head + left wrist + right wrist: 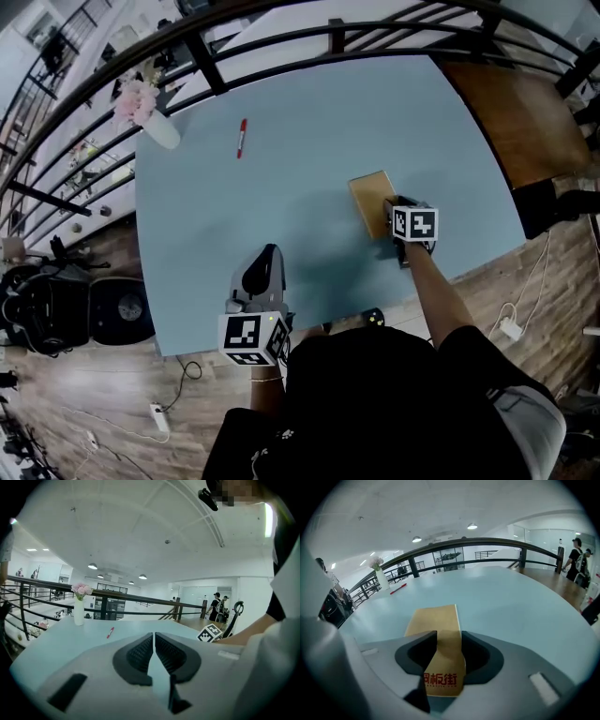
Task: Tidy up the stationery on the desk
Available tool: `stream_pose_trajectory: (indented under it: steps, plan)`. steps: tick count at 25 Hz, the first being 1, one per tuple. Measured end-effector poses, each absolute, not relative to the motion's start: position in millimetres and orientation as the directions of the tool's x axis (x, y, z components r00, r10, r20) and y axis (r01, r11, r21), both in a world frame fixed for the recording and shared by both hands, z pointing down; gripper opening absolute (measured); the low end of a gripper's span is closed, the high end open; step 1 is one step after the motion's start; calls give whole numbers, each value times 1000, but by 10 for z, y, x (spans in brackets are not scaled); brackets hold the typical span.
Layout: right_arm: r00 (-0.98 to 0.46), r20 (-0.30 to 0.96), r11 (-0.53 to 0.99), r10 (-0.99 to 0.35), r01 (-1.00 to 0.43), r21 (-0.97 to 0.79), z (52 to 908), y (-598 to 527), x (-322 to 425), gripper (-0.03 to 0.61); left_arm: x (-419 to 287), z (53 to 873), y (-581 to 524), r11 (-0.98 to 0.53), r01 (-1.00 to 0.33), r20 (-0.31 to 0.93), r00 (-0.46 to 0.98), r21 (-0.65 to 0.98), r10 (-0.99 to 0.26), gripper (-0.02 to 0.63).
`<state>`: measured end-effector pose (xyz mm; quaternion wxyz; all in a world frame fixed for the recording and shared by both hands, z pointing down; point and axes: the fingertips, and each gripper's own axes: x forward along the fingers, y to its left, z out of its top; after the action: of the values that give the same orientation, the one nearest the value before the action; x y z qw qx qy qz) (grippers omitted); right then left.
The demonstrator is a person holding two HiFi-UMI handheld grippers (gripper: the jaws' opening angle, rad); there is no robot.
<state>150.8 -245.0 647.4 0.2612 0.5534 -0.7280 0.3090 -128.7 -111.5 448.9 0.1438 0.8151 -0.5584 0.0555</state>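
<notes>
Things on the bench [309, 141]
Notebook [371, 202] lies in the right gripper [397, 217]; pen [242, 138] and vase [161, 131] sit well ahead of the left gripper [265, 270].

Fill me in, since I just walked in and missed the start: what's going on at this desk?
A person stands at a light blue desk with a two-jaw gripper in each hand. The right gripper is shut on the near end of a brown booklet with red print; the rest of the booklet seems to lie on the desk. The left gripper is shut and empty, near the desk's front edge. A red pen lies untouched farther across, near a vase of pink flowers.
</notes>
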Motion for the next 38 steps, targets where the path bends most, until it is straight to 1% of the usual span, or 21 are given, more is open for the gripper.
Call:
stream_pose_trajectory:
  steps: [14,24,38]
  plan:
    - [-217,719,142,-661,-976,-164,6349,-2307,1022,176,-1625,4438,-1344,-407,-894,245,444,186,-862,17]
    - [-220,725,147,-653,-976,-163,6364,-2228,508,176,-1930,4460,-1508,-452,-869,247,492,203,-835,17]
    - [-174,734,91,-656,-984,-152,6434,-2162,277,177,-2051,4646,-1659,-489,-838,255,541,241,-801,17]
